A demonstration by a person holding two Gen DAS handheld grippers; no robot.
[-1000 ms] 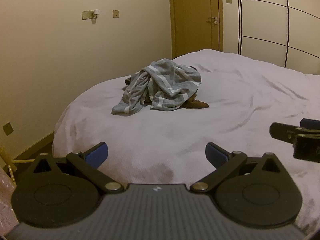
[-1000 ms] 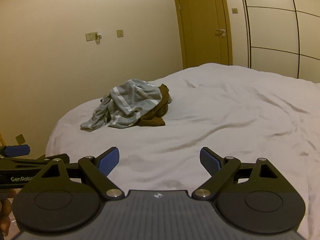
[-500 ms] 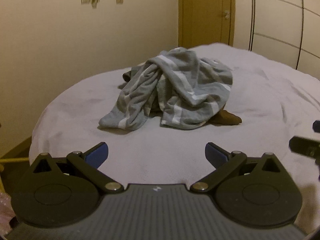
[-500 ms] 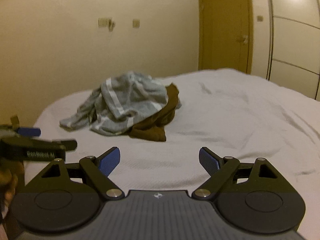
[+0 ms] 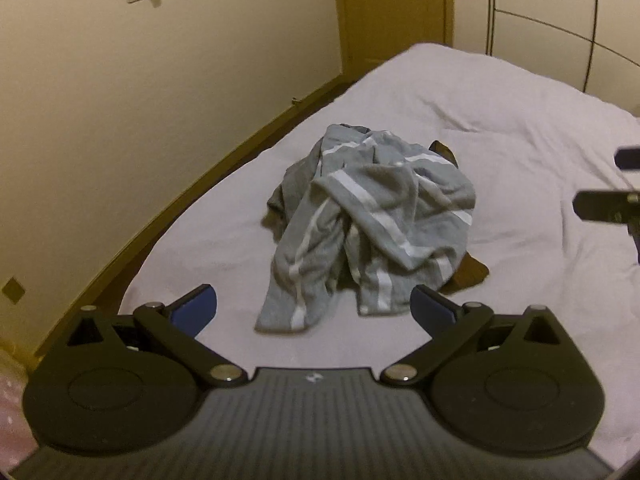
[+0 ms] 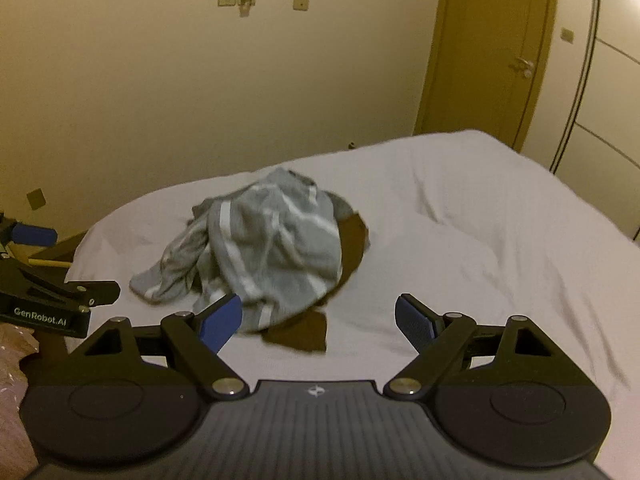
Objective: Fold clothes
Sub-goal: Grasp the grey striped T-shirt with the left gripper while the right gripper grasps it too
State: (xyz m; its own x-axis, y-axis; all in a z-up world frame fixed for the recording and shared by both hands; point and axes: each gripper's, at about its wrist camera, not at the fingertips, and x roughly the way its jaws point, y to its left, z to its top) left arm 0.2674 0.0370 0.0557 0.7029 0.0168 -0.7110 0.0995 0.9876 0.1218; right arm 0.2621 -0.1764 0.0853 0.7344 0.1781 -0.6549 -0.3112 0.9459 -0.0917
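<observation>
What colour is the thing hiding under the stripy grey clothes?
Brown, peeking out beneath the grey garment; clearest in the right wrist view.

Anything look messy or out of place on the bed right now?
Yes. A grey striped garment lies crumpled in a heap on the bed, with a brown garment bunched underneath, only its edges showing. Neither is folded. Nothing looks damaged or spilled.

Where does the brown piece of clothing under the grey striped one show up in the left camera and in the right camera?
Left wrist view: the brown garment peeks out at the right edge of the grey striped garment, right of centre.
Right wrist view: the brown garment lies at the near right of the grey striped garment, left of centre.
Shared landmark: the door behind the bed.
</observation>
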